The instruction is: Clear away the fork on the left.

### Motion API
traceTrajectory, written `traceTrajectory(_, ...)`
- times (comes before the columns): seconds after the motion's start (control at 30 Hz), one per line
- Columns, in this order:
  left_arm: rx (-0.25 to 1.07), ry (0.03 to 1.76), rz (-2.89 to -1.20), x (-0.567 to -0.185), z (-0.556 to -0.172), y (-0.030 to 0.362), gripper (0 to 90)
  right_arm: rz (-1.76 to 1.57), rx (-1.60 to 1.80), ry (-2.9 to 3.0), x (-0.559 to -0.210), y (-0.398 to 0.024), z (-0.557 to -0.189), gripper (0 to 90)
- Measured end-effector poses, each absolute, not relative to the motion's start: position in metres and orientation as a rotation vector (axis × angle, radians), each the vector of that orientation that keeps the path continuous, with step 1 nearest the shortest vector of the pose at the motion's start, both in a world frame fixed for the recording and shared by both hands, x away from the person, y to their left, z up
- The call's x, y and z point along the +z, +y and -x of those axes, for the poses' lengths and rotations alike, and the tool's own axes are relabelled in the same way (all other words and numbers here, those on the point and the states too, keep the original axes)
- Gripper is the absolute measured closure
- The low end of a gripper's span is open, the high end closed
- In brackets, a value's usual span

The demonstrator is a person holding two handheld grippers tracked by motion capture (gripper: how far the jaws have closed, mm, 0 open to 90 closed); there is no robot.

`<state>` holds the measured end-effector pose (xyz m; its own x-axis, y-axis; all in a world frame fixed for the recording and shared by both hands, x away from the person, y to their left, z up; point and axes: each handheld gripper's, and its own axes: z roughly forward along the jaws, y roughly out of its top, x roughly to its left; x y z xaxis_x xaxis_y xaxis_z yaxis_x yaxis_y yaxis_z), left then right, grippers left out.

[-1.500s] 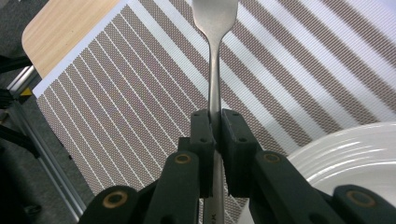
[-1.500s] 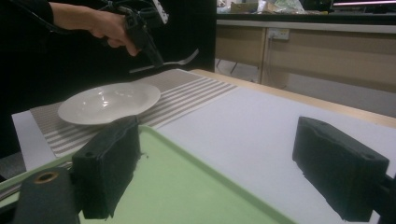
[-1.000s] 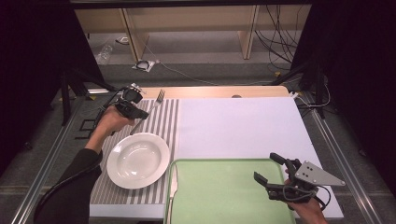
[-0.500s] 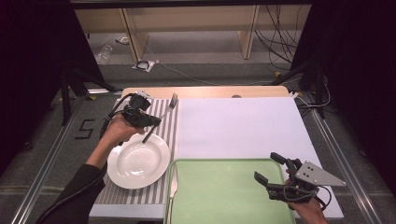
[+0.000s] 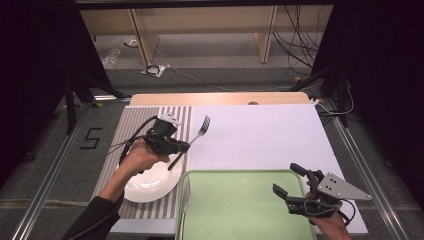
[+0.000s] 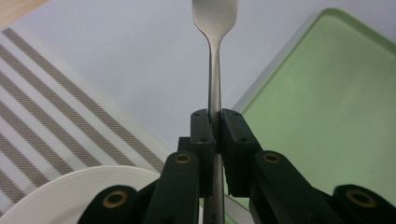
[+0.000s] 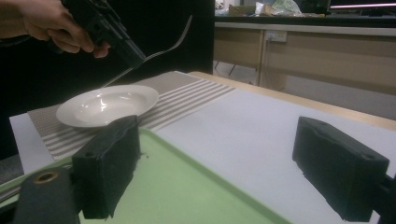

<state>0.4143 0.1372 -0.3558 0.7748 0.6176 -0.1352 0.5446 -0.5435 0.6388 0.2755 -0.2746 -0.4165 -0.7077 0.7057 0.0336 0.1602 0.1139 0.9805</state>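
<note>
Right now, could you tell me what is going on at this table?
A person is working with a gripper in each hand. The left gripper is clamped on the handle of a fork, holding it in the air above the white plate and striped placemat. The right gripper is open with nothing between its jaws, over the green tray. Another utensil lies along the tray's left edge.

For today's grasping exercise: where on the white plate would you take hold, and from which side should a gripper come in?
Grip the plate by its raised rim, coming from its near-left edge. The rim flares up off the striped mat, so one jaw can slip under. The fork in the left gripper hangs over the far side.
</note>
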Motion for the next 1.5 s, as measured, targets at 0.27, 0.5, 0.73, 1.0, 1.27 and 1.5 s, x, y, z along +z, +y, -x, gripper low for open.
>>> traceTrajectory(0.27, 0.099, 0.814, -2.257, -0.361, -0.395, 0.129, 83.3, -0.838, 1.631, 1.950, -0.417, -0.274, -0.275, 16.1)
traceTrajectory(0.5, 0.090, 0.798, -2.257, -0.364, -0.386, 0.124, 83.3, -0.836, 1.631, 1.951, -0.417, -0.274, -0.275, 16.0)
traceTrajectory(0.73, 0.068, 0.794, -2.276, -0.371, -0.377, 0.120, 83.3, -0.830, 1.630, 1.952, -0.416, -0.273, -0.275, 16.0)
traceTrajectory(1.0, 0.035, 0.809, -2.275, -0.377, -0.367, 0.122, 83.3, -0.828, 1.633, 1.951, -0.416, -0.273, -0.274, 16.1)
traceTrajectory(1.27, 0.010, 0.779, -2.317, -0.383, -0.353, 0.112, 83.3, -0.823, 1.627, 1.953, -0.416, -0.273, -0.274, 16.1)
traceTrajectory(1.5, -0.029, 0.758, -2.354, -0.392, -0.342, 0.103, 83.3, -0.825, 1.631, 1.951, -0.416, -0.272, -0.273, 16.1)
